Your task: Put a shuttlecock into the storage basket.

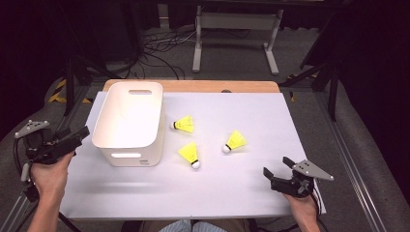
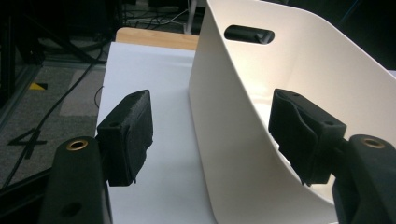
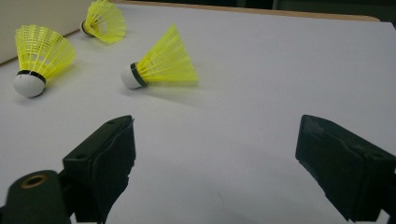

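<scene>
A white plastic bin (image 1: 145,145) with handle slots stands on the left of the white sheet. Three yellow shuttlecocks lie to its right: one beside the bin (image 1: 185,124), one nearer me (image 1: 190,153), and one further right (image 1: 235,141). My left gripper (image 1: 77,137) is at the bin's left side. In the left gripper view its jaws (image 2: 212,100) straddle the bin's left wall (image 2: 233,140), one outside and one inside, with gaps to the wall. My right gripper (image 1: 276,166) hovers open near the front right, and its view (image 3: 215,126) faces the nearest shuttlecock (image 3: 161,63), well short of it.
The white sheet (image 1: 217,188) covers a wooden table whose far edge (image 1: 193,86) shows behind the bin. Cables and a metal frame (image 1: 237,29) sit on the floor beyond. Two more shuttlecocks (image 3: 39,53) (image 3: 105,19) lie left in the right gripper view.
</scene>
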